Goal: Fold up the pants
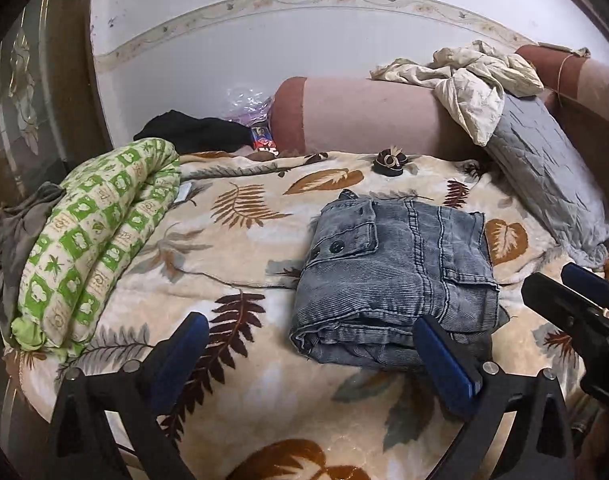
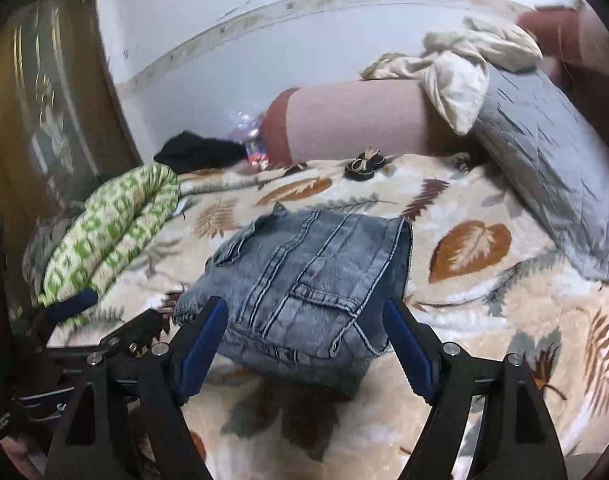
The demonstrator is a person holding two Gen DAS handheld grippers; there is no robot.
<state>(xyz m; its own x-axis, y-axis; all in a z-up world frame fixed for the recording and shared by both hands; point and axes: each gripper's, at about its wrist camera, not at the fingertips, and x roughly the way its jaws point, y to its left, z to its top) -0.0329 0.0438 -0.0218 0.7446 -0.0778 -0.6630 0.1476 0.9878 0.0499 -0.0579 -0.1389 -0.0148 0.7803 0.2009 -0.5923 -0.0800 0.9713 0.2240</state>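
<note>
Bedroom corner with a cluttered bed

A pale wall (image 1: pixel 232 52) with a floral border strip (image 1: pixel 264 4) rises behind the bed, whose leaf-print blanket (image 1: pixel 240 216) spreads wide. A pink bolster (image 1: pixel 364 116) lies along the wall, a grey quilted pillow (image 1: pixel 544 184) leaning beside it; a dark wooden cabinet (image 1: pixel 28 92) stands left.
</note>
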